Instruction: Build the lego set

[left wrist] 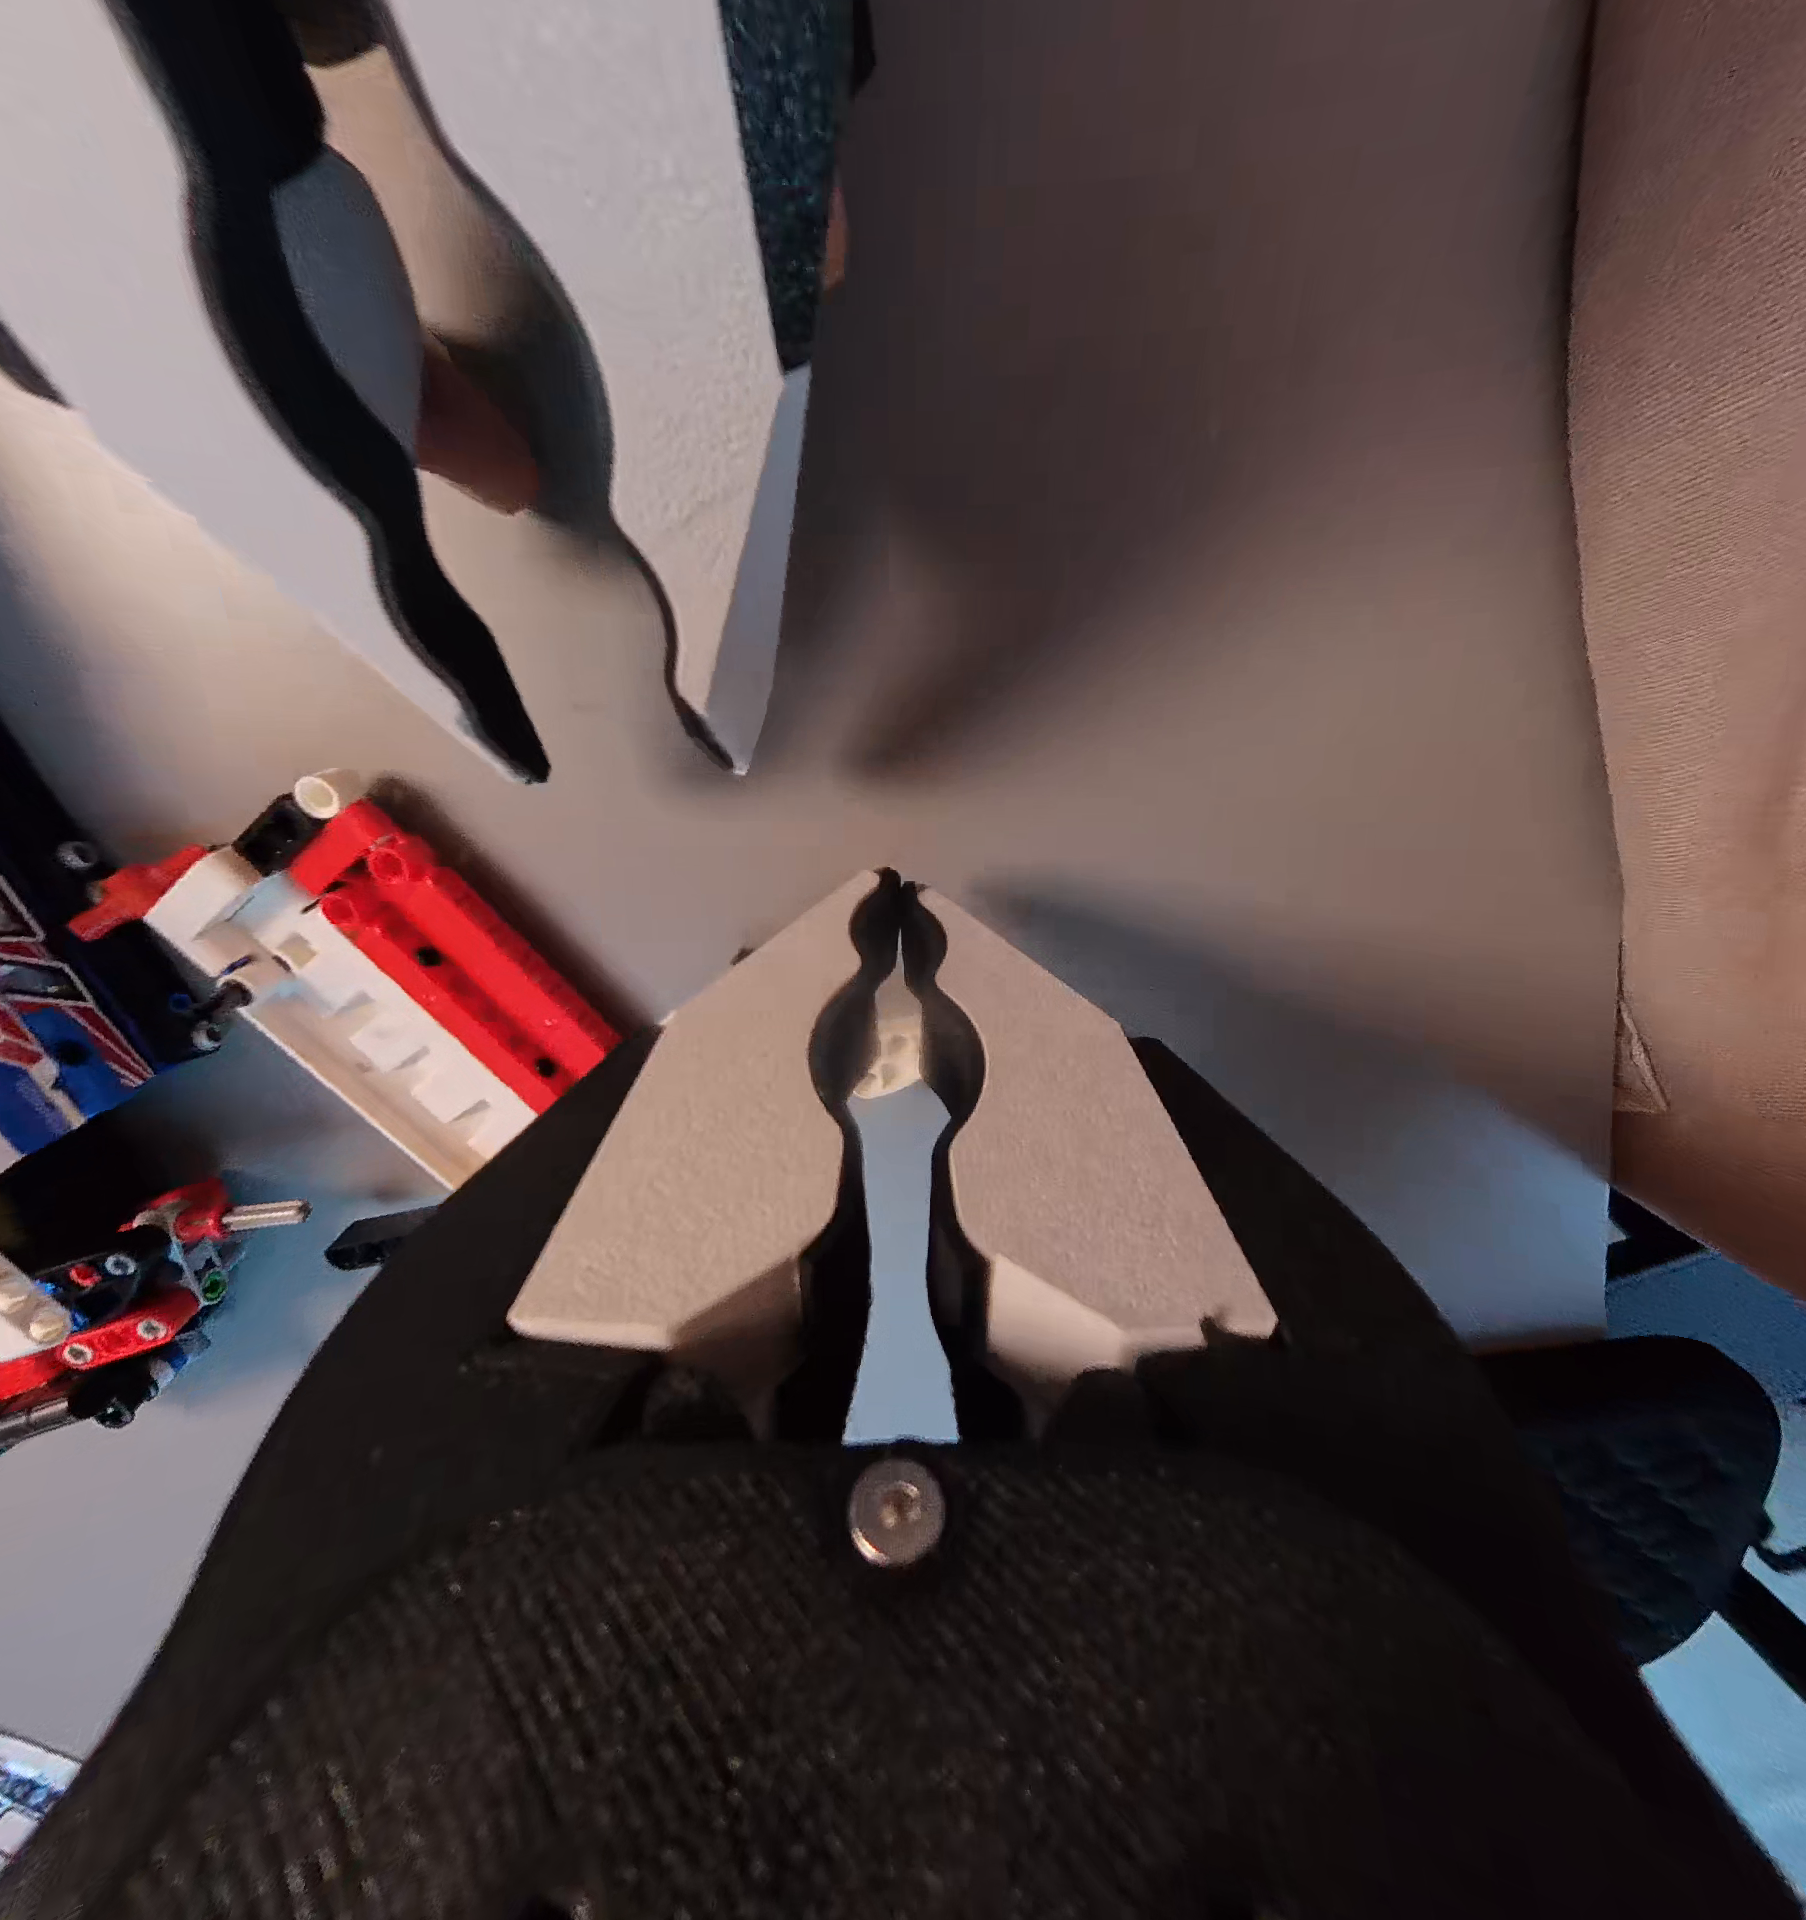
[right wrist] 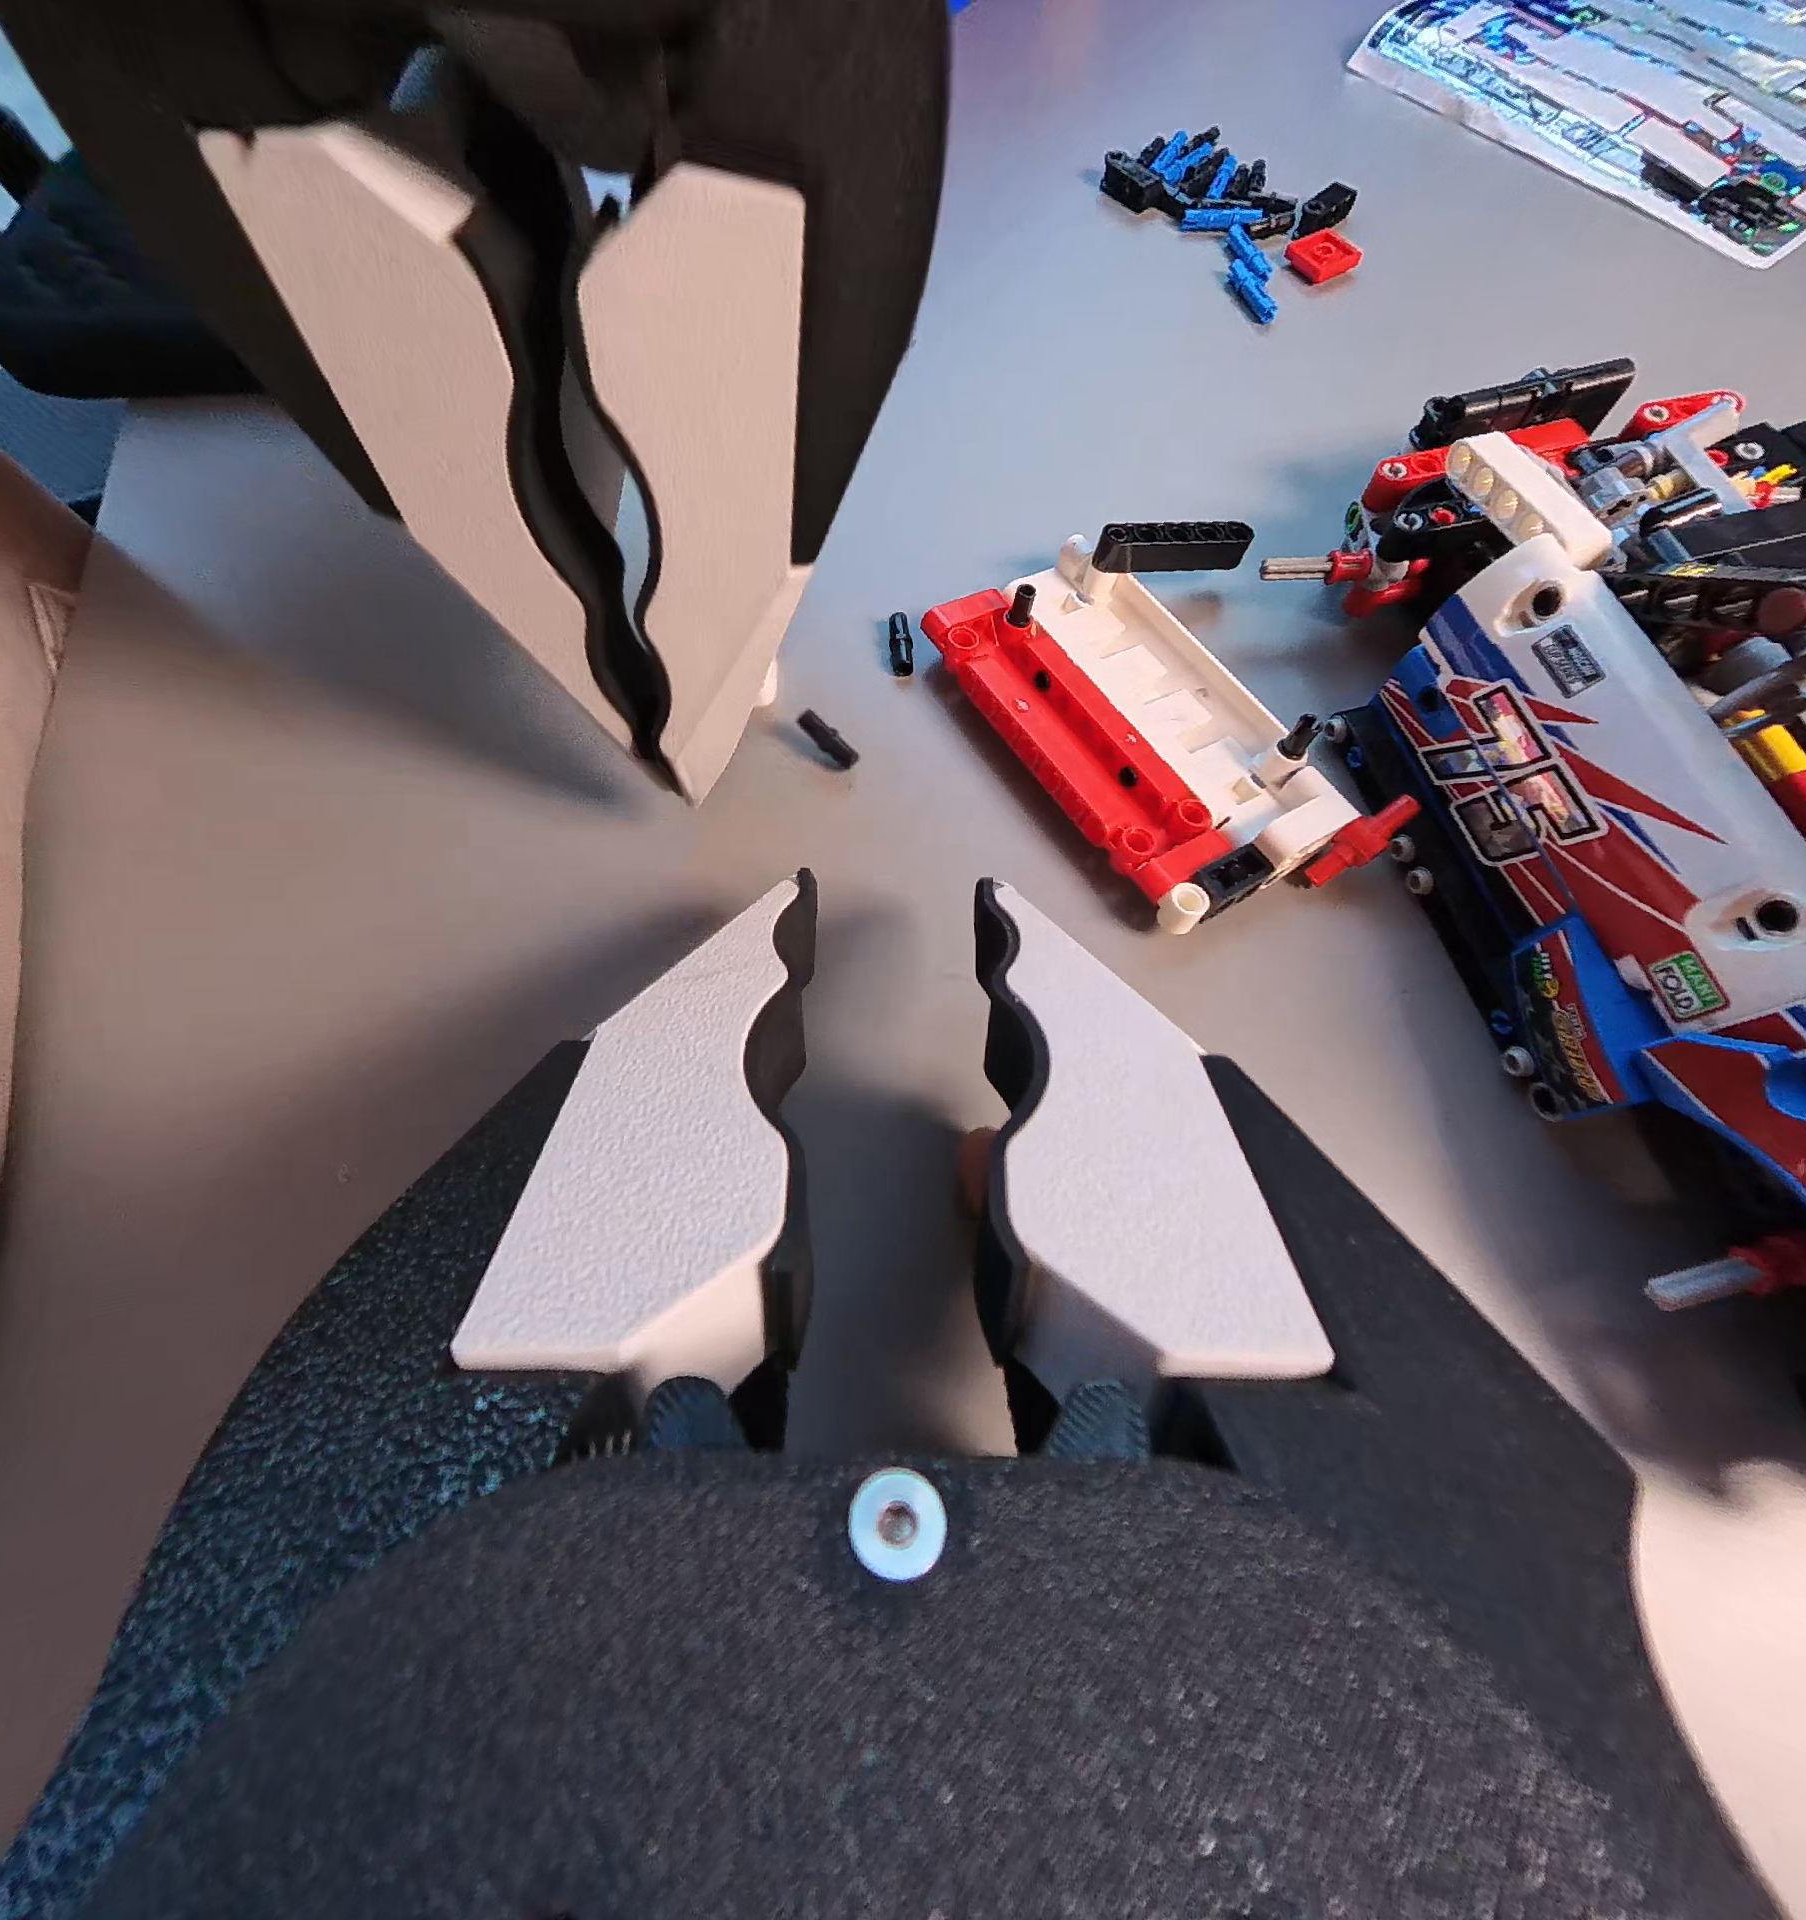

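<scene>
Left gripper (left wrist: 897, 902) pinching small white, possibly round piece (left wrist: 886, 1051), right gripper (right wrist: 894, 904) agape.

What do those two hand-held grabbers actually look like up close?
Both match. The left gripper and the right gripper each have a black, rough-textured body, two pale grey wedge-shaped fingers lined with wavy black rubber along the inner edges, and one silver screw centred behind the jaws.

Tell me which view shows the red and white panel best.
The right wrist view: the red and white panel lies whole and sharp on the table. The left wrist view shows it at the left, its near end cut off by the left gripper.
</scene>
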{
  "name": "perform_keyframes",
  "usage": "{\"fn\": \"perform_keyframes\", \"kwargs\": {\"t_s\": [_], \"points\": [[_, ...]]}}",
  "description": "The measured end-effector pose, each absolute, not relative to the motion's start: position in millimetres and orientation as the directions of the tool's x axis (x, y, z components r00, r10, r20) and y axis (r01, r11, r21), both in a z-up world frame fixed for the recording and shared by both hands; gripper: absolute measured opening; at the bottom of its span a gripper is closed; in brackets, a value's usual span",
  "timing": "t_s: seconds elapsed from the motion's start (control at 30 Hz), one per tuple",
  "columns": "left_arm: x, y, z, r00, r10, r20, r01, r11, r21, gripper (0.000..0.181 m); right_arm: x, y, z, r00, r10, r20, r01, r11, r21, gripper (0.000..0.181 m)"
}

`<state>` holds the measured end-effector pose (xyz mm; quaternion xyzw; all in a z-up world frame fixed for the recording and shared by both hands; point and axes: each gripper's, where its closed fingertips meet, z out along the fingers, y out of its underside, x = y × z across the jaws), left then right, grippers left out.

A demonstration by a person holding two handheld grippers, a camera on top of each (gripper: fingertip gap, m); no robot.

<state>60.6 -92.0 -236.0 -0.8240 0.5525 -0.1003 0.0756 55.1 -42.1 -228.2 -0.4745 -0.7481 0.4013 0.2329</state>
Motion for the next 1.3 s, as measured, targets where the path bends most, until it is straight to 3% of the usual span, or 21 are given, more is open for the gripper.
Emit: {"fn": "perform_keyframes", "kwargs": {"t_s": [0.27, 0.4, 0.63, 0.87, 1.13, 1.3], "points": [[38.1, -83.8, -203.8, 0.600, -0.794, 0.097, -0.634, -0.546, -0.548, 0.000, 55.6, -52.2, -224.8, -0.481, 0.877, -0.005, 0.484, 0.261, -0.835, 0.029], [24.7, -103.6, -221.2, 0.661, -0.735, 0.153, -0.528, -0.600, -0.601, 0.029, 56.1, -59.1, -225.1, -0.513, 0.858, 0.015, 0.462, 0.291, -0.838, 0.028], [25.3, -98.9, -244.9, 0.707, -0.701, 0.098, -0.494, -0.588, -0.641, 0.023, 50.3, -78.6, -230.6, -0.541, 0.840, 0.037, 0.462, 0.333, -0.822, 0.028], [31.4, -101.8, -241.5, 0.795, -0.574, 0.199, -0.308, -0.663, -0.682, 0.026, 31.5, -66.2, -238.8, -0.517, 0.848, 0.114, 0.528, 0.421, -0.738, 0.025], [28.2, -113.5, -243.7, 0.730, -0.674, 0.119, -0.417, -0.576, -0.704, 0.026, 14.5, -72.0, -249.1, -0.615, 0.787, 0.043, 0.616, 0.513, -0.598, 0.017], [24.1, -102.7, -247.5, 0.762, -0.647, 0.005, -0.468, -0.557, -0.687, 0.009, 15.1, -74.1, -249.7, -0.618, 0.785, 0.035, 0.621, 0.516, -0.590, 0.001]]}}
